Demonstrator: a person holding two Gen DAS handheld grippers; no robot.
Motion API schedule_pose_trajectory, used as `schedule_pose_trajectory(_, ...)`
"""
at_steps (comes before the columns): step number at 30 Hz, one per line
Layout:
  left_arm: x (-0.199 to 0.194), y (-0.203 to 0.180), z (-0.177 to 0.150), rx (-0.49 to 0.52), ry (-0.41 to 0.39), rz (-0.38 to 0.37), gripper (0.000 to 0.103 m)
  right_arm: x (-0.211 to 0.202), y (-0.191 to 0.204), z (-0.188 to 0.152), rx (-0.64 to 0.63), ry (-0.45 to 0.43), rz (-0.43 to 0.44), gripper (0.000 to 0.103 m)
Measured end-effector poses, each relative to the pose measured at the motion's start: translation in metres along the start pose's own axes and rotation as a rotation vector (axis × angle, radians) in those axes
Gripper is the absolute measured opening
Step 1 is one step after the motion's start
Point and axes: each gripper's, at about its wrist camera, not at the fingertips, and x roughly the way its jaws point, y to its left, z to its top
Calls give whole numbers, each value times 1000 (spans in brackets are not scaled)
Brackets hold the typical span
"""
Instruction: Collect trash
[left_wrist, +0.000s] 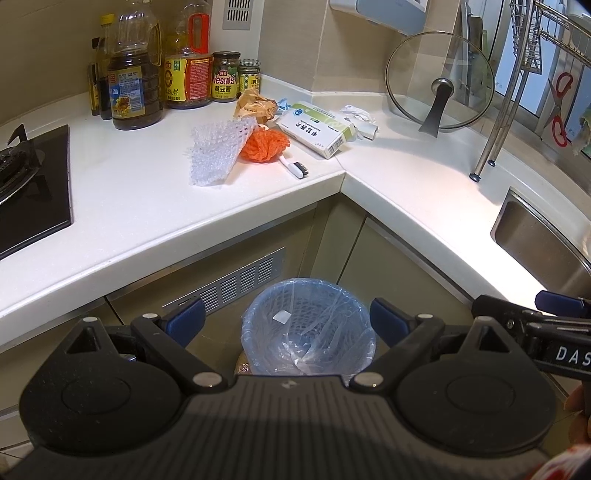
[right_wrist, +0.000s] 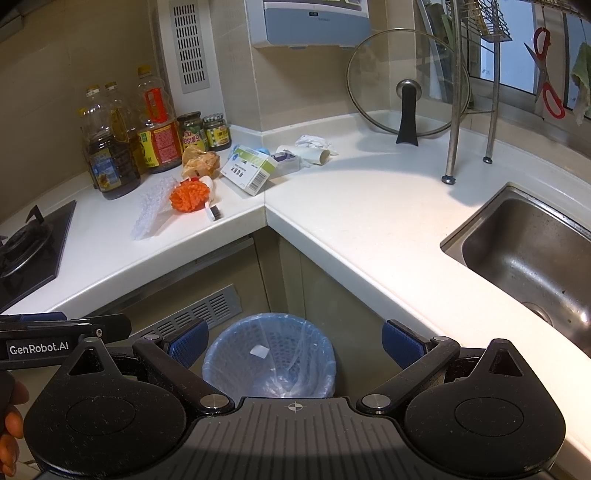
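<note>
Left wrist view: left gripper (left_wrist: 287, 320) hangs low in front of the corner cabinet, jaws spread wide, nothing between them. Directly beyond them on the floor sits the blue mesh bin (left_wrist: 308, 326), lined with a clear bag, a small white scrap lying inside. Up on the white counter (left_wrist: 129, 206) the rubbish is bunched in the corner: a bubble wrap sheet (left_wrist: 218, 151) overlapping an orange mesh ball (left_wrist: 264, 144), a white brush (left_wrist: 293, 168) poking out from under the ball, a crumpled brown wrapper (left_wrist: 255, 107) behind, a medicine box (left_wrist: 317, 129) to the right, crumpled white paper (left_wrist: 354, 112) beyond it. Oil bottles (left_wrist: 135, 70) and jars stand near the wall; a glass lid (left_wrist: 439, 81) leans upright. The right gripper's tip enters at the right edge. Right wrist view: right gripper (right_wrist: 294, 341) also low, jaws wide apart and empty, the bin (right_wrist: 269, 354) between them below. Same litter cluster in the counter corner, well apart from both grippers; steel sink (right_wrist: 524, 251) at right, stove (right_wrist: 26, 243) at left.
</note>
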Motion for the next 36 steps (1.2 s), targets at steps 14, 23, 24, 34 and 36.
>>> schedule_pose_trajectory(14, 5, 5, 16, -111, -54, 48, 95, 12, -17, 27, -50, -43, 129, 100)
schedule_pose_trajectory(23, 41, 45, 65, -58, -121, 159, 95, 68, -2, 66, -68, -69, 200, 100)
schedule_pose_trajectory(24, 50, 50, 72, -42, -134, 161, 95, 75, 0, 71, -70, -69, 195, 100)
schedule_pose_trajectory(34, 145, 63, 121, 128, -105, 79, 83, 136, 22, 116, -60, -57, 146, 100)
schedule_pose_trajectory(36, 159, 64, 125, 159, -94, 60, 74, 147, 30, 123, -78, -56, 133, 100)
